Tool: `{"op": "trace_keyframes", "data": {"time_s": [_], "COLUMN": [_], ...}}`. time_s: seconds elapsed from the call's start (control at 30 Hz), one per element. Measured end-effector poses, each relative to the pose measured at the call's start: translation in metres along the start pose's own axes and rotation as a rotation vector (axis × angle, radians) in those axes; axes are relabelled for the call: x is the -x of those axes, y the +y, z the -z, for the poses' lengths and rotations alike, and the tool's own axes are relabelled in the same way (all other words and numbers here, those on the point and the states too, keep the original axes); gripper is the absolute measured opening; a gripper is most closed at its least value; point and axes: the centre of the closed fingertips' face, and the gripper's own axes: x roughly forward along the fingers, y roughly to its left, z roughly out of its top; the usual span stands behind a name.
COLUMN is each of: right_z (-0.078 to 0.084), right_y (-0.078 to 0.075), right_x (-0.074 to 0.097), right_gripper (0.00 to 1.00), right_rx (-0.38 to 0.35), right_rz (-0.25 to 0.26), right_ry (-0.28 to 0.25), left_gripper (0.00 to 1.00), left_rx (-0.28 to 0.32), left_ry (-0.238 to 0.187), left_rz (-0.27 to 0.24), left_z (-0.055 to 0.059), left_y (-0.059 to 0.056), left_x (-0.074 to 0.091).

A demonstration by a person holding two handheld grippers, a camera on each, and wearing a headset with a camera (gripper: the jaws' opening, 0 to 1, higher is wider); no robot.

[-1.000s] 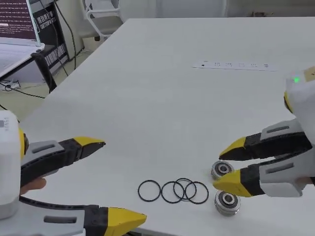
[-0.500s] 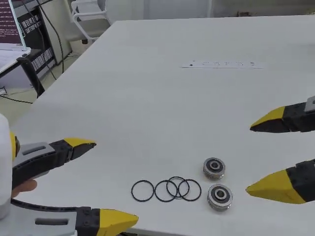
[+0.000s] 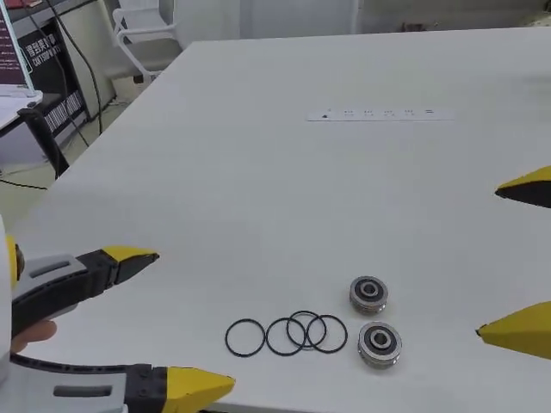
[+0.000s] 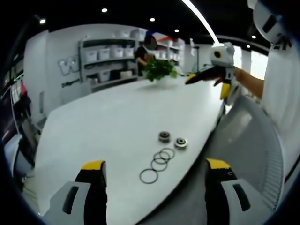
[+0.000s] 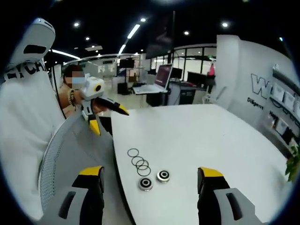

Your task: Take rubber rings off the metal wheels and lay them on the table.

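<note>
Several thin black rubber rings [image 3: 287,335] lie flat in an overlapping row near the white table's front edge [image 3: 284,215]. Two bare metal wheels [image 3: 368,293] [image 3: 379,342] lie just to their right. My left gripper [image 3: 176,320] hovers open to the left of the rings, holding nothing. Off to the right of the wheels, my right gripper [image 3: 492,261] is wide open and holds nothing. In the left gripper view the rings [image 4: 159,164] and wheels [image 4: 172,139] lie ahead of the open left gripper [image 4: 155,164]. The right gripper view has the wheels [image 5: 154,180] and rings [image 5: 138,161] on the table.
A printed white strip [image 3: 380,113] lies farther back on the table. A white chair [image 3: 142,39] and a stand with cables [image 3: 43,112] are off the table's left side. A plant [image 4: 159,69] sits at the table's far end.
My right gripper has pulled away from the wheels to the right and opened wider. The head camera has shifted slightly. Rings, wheels and left gripper have stayed put.
</note>
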Motion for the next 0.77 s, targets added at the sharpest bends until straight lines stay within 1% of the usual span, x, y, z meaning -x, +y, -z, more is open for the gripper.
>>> {"op": "trace_keyframes", "data": {"time_s": [0.07,0.13,0.2,0.23,0.33,0.47,0.57,0.77], "right_z": [0.004,0.01,0.018,0.022,0.038,0.053,0.066,0.084], "right_y": [-0.002,-0.007,-0.007,-0.007,-0.013,-0.011,-0.01,-0.006], "right_x": [0.0,0.0,-0.001,-0.002,-0.004,-0.005,-0.007,-0.009], "right_gripper": [0.83,0.83,0.83,0.84,0.89,0.92,0.94,0.96], "right_rx": [-0.027,-0.057,-0.09,-0.103,-0.14,-0.177,-0.21,-0.271], "right_rz": [0.015,0.051,0.062,0.064,0.1,0.096,0.103,0.11], "right_ry": [-0.015,-0.02,-0.026,-0.02,0.005,0.025,0.048,0.078], "left_gripper": [0.87,0.87,0.87,0.87,0.87,0.87,0.87,0.87], "left_rx": [0.002,0.009,0.018,0.02,0.028,0.038,0.044,0.058], "left_ry": [-0.004,-0.011,-0.019,-0.021,-0.019,-0.022,-0.016,-0.016], "left_rz": [-0.003,-0.01,-0.012,-0.012,-0.017,-0.017,-0.021,-0.016], "left_z": [0.0,0.0,0.0,0.0,0.002,0.003,0.005,0.006], "left_y": [0.001,0.004,0.006,0.006,0.009,0.011,0.013,0.013], "left_x": [0.0,0.0,0.0,0.0,0.0,0.0,-0.001,-0.002]}}
